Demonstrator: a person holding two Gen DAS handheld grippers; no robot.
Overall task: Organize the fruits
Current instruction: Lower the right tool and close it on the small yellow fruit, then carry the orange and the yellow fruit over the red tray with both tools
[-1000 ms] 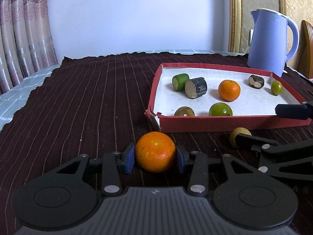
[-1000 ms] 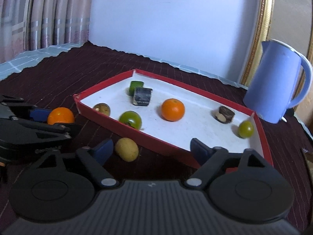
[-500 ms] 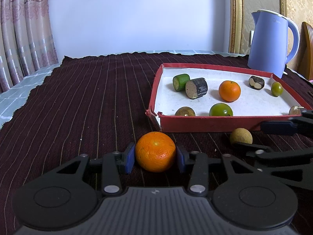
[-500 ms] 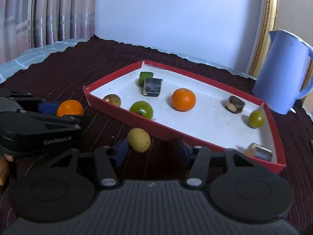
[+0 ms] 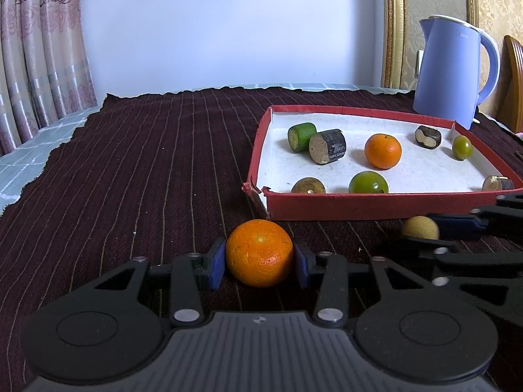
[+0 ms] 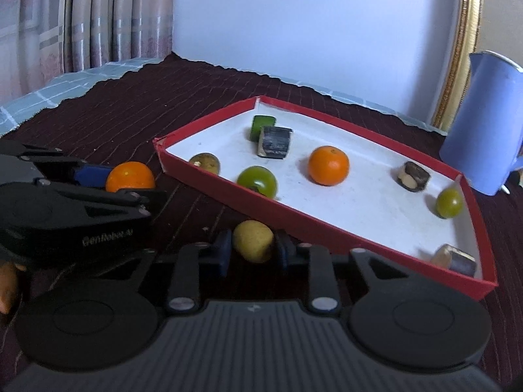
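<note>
Clamped between the blue pads of the left gripper (image 5: pixel 260 263), in the left wrist view, an orange (image 5: pixel 259 252) is sitting on the dark striped cloth (image 5: pixel 147 170), just short of the near corner of the red tray (image 5: pixel 376 204). Both pads are pressing its sides, so the fruit is being grasped, most likely so that it can be lifted over the low rim and set with the others. Off to the right, the right gripper (image 5: pixel 421 235) is reaching in from the side around a small yellow fruit (image 5: pixel 420 227) lying just beside the tray's front wall.

Inside the white-floored tray, a second orange (image 5: pixel 382 151), a green fruit (image 5: pixel 368 182) and a brownish fruit (image 5: pixel 308 186) by the front wall, a small green fruit (image 5: pixel 462 147) at the far right, a green cylinder (image 5: pixel 301 137), a dark cylinder (image 5: pixel 328 146) and two more dark cut pieces are lying loose and well apart. A blue kettle (image 5: pixel 452 72) is standing behind the tray.

From the right wrist view, the right gripper (image 6: pixel 253 253) is clenching the yellow fruit (image 6: pixel 252 241), pads touching both its sides, the fruit resting on the cloth close under the tray's red wall (image 6: pixel 327 228). I judge this a matching pick, both hands readying one fruit each. At the left, the left gripper (image 6: pixel 127 189) is holding its orange (image 6: pixel 130 176). The tray's contents are appearing the same here, with free floor near its middle.
</note>
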